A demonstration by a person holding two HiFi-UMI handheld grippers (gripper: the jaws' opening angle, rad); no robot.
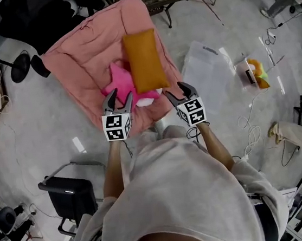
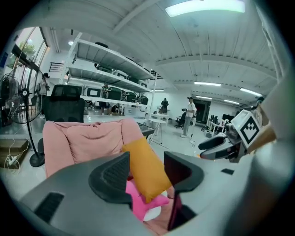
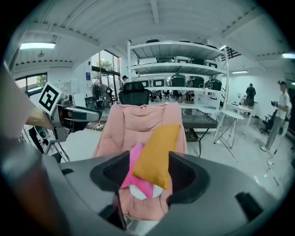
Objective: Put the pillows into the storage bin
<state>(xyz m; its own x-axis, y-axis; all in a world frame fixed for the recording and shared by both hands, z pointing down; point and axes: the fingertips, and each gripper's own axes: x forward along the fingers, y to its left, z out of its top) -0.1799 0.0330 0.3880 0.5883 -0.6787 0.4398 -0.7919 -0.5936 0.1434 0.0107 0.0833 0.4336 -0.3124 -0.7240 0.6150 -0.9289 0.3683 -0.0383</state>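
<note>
- The big pink padded mat [image 1: 85,54] lies spread on the floor in front of the person, and everything below is placed from it.
- An orange pillow [image 1: 143,61] lies lengthwise on the mat's middle. Its near end rests over a bright pink pillow [image 1: 120,83].
- A white cushion [image 1: 147,100] peeks out under the pink pillow at the mat's near edge.
- The left gripper [image 1: 119,98] hangs over the mat's near edge, just by the pink pillow. Its jaws stand apart with nothing between them, and the orange pillow shows beyond the gap.
- The right gripper [image 1: 179,92] hangs at the mat's near right corner, just beside the orange pillow's near end. Its jaws are also apart and empty.
- A translucent plastic sheet [image 1: 210,69] lies on the floor to the right of the mat.
- A black chair [image 1: 68,198] stands well to the near left of the mat.
</note>
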